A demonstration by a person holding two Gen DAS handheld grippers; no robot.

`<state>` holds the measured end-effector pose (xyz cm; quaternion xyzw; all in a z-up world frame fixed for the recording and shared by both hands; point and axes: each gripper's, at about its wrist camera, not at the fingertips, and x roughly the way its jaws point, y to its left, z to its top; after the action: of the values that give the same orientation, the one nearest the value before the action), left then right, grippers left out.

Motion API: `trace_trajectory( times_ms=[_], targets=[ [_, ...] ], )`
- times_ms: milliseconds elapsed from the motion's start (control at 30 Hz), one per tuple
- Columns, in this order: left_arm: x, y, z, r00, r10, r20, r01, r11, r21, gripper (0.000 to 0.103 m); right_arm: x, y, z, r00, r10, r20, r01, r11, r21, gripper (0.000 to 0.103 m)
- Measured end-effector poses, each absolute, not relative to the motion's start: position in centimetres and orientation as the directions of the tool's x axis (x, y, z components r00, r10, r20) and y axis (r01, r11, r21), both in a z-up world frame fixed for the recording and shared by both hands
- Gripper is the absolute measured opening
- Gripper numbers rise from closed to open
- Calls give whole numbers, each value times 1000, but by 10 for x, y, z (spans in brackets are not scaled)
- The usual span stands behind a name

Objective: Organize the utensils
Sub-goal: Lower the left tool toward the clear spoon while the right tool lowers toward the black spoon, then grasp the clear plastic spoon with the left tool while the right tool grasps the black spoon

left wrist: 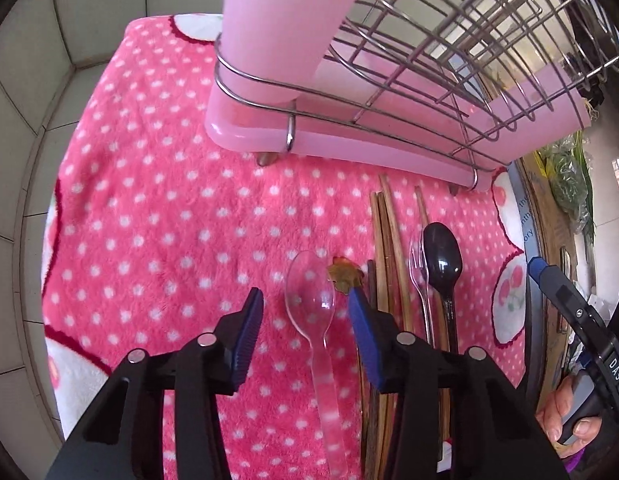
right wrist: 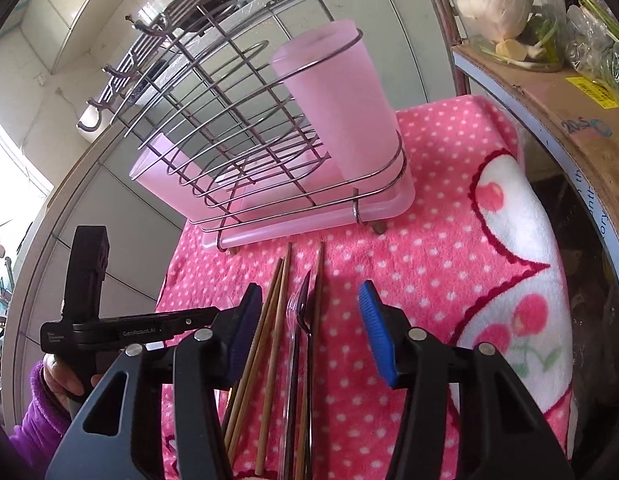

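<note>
Left hand-held gripper (left wrist: 305,300) hangs half open, a clear spoon (left wrist: 311,300) lying untouched between its pads. Right hand-held gripper (right wrist: 307,304), half open too, straddles chopsticks (right wrist: 269,320) and a black spoon (right wrist: 304,312). Nothing sorted yet: beyond both, the pink cup (right wrist: 337,108) in the rack (right wrist: 229,128) looks empty.

My left gripper (left wrist: 305,306) and right gripper (right wrist: 307,306) are black plastic with silver screws and ribbed blue pads (right wrist: 375,336). My purple fleece sleeve (right wrist: 33,420) shows; white lettering marks one body.
</note>
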<state>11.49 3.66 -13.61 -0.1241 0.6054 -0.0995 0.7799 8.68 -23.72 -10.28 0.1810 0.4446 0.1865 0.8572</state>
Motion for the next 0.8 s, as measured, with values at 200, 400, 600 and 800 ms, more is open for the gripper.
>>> trace_trajectory(
  times_ms=[200, 400, 600, 800],
  targets=[
    [123, 34, -152, 227, -281, -932, -19, 956, -293, 4, 98, -233, -109, 486, 532, -693, -170, 836, 522, 51],
    [117, 47, -141, 273, -333, -902, 4, 938, -345, 2, 117, -212, -124, 404, 563, -721, -189, 823, 536, 46],
    [106, 55, -124, 328, -340, -881, 32, 936, -349, 2, 131, -192, -142, 341, 542, -768, -191, 840, 508, 12],
    [97, 52, -105, 382, -349, -856, 59, 933, -355, 2, 131, -192, -141, 360, 537, -763, -191, 843, 503, 1]
  ],
)
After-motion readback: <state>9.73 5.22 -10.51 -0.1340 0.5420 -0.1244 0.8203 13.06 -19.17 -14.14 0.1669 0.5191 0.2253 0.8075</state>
